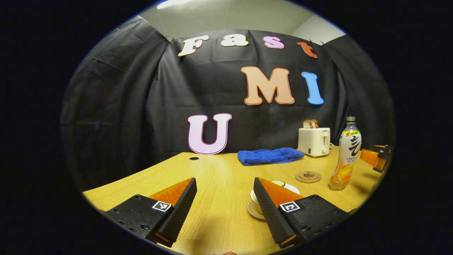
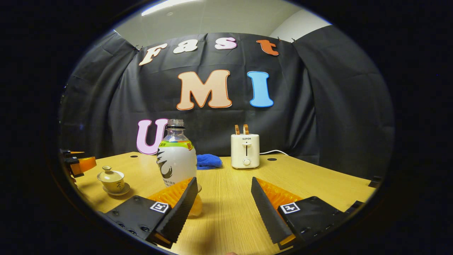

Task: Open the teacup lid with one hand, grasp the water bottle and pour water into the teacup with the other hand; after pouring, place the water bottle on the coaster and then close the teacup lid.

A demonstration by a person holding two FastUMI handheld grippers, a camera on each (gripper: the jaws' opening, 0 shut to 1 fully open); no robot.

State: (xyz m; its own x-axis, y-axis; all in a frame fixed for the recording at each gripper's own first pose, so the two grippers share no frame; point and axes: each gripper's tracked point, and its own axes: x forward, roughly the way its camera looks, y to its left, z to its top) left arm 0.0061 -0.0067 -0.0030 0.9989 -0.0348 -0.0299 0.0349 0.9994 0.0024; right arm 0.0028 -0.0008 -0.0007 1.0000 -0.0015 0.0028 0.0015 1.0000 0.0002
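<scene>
On the bench (image 1: 219,166) the task's things are laid out and untouched; the opening step is judged not yet begun. Left tool (image 1: 225,198) is seen with its fingers spread wide, nothing held, hovering low just beside the teacup (image 1: 255,198), which sits on its saucer partly hidden behind the tool's right-hand finger. In the right gripper view the teacup (image 2: 112,179) is shown with its lid (image 2: 107,170) still seated. Right tool (image 2: 223,198) is likewise spread wide and empty; the water bottle (image 2: 176,159) stands upright, cap off, just off its left-hand finger, not between the fingers. Coaster (image 1: 308,176) lies bare between teacup and water bottle (image 1: 347,156). Toaster (image 2: 245,150) and blue cloth (image 1: 269,156) are kept at the back, well apart.

Next move is judged to call for: left tool shifted over the lid knob and closed on it, lid lifted; right tool swung left so the bottle's body is taken between both fingers. Bottle looks smooth and partly filled, so a firm, low grasp is advised.
</scene>
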